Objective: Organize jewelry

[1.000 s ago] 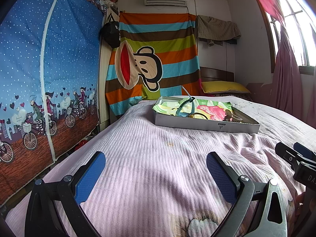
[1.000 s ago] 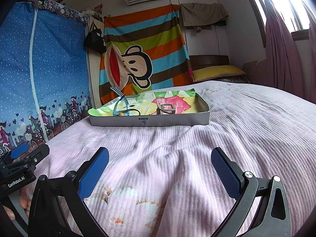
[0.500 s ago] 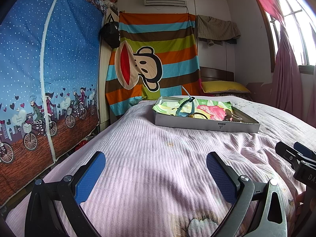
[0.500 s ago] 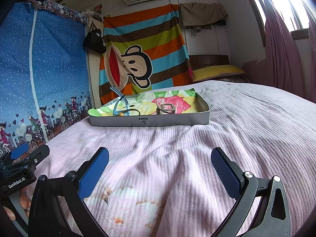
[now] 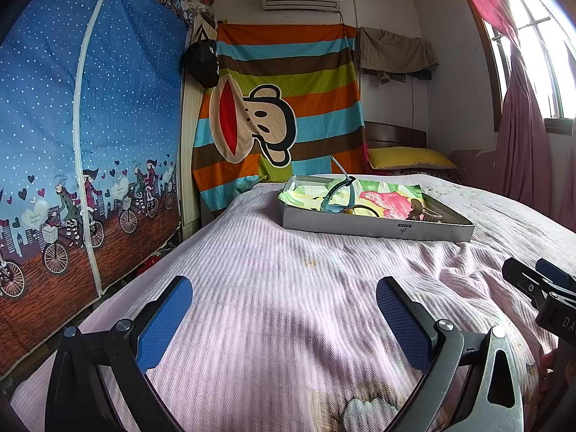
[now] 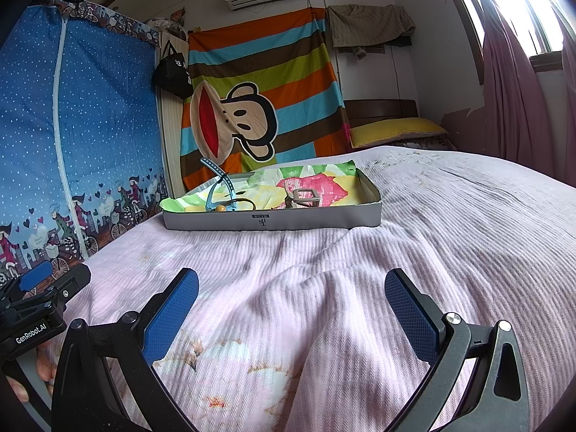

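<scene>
1. The words "GenRobot.AI" read white on the black body of the left gripper (image 6: 50,284), seen at the edge of the right wrist view; in the left wrist view the right gripper's body shows only the letters "DA" before the frame cuts them off
2. A small dark logo is printed on the near wall of the grey tray (image 6: 306,217); the characters are too small to read. White characters mark the black bag (image 6: 172,73) hanging on the wall behind the tray
3. The left gripper (image 5: 284,311) has its blue-padded jaws spread wide, holding nothing, above the pink bedspread (image 5: 288,288) in front of the tray
4. The right gripper (image 6: 291,306) also stands wide open and empty over the bedspread, well short of the tray
5. The jewelry lies inside the tray on a bright floral cloth (image 6: 316,183): a blue strap (image 6: 223,187) standing up at the tray's left end, a squarish brown piece (image 6: 304,198) towards its right
</scene>
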Available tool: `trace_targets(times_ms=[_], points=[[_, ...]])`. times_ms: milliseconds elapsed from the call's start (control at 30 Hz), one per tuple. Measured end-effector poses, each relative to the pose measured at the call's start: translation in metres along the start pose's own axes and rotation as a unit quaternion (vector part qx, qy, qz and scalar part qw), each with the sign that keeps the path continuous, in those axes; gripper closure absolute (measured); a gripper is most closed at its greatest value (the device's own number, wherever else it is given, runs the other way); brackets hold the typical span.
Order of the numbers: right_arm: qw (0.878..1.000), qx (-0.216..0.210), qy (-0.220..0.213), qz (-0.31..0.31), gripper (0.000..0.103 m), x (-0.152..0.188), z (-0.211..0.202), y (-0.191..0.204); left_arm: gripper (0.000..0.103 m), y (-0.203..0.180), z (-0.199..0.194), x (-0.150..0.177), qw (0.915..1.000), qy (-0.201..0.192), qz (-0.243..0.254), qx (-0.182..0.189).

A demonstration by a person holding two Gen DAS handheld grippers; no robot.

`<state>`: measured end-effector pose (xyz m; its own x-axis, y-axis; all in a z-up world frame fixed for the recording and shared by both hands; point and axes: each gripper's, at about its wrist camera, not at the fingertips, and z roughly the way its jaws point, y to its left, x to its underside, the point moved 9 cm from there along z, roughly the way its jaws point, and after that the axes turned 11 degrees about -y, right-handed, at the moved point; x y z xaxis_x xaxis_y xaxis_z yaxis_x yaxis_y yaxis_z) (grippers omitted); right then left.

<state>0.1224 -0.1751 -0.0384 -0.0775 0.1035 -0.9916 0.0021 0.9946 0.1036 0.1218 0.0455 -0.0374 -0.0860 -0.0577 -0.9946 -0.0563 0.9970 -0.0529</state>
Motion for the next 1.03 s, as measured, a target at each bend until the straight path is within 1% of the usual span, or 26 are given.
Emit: trace_targets(times_ms=[400, 633, 1033], points=[[1.000, 0.000, 0.001, 0.001, 0.002, 0.001, 0.000, 0.001, 0.000, 0.000, 0.000, 0.000, 1.0000, -0.001, 0.001, -0.002], [1.000, 0.000, 0.001, 0.002, 0.002, 0.000, 0.001, 0.000, 0.000, 0.008, -0.001, 0.002, 1.0000, -0.001, -0.002, -0.009], [1.000, 0.001, 0.001, 0.003, 0.002, 0.001, 0.000, 0.002, 0.000, 0.010, -0.002, 0.001, 0.9999, -0.003, 0.009, -0.011]])
